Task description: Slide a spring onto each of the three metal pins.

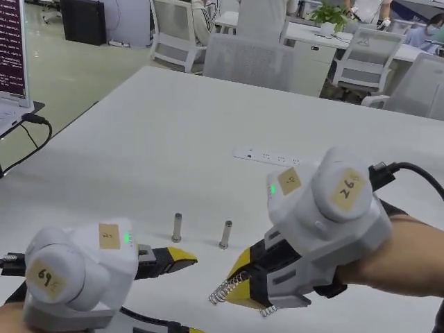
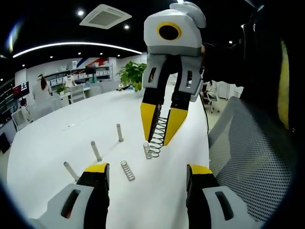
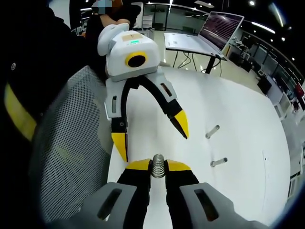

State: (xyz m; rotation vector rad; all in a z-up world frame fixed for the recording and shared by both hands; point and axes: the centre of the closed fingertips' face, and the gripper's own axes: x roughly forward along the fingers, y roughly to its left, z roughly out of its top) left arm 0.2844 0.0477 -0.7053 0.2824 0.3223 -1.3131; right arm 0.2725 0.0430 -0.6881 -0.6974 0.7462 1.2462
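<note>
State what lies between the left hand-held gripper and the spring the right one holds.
A loose spring on the table, seen in the left gripper view.

Open office. A white tabletop [image 1: 173, 132] spans the head view, with grey office chairs [image 1: 250, 59] along its far edge. A laptop [image 1: 10, 55] is at upper left, a potted plant [image 1: 327, 15] at upper right, and the floor [image 1: 69, 69] is pale green. At the top of the left gripper view are a ceiling vent [image 2: 105, 15] and a curved light strip [image 2: 71, 46].
</note>
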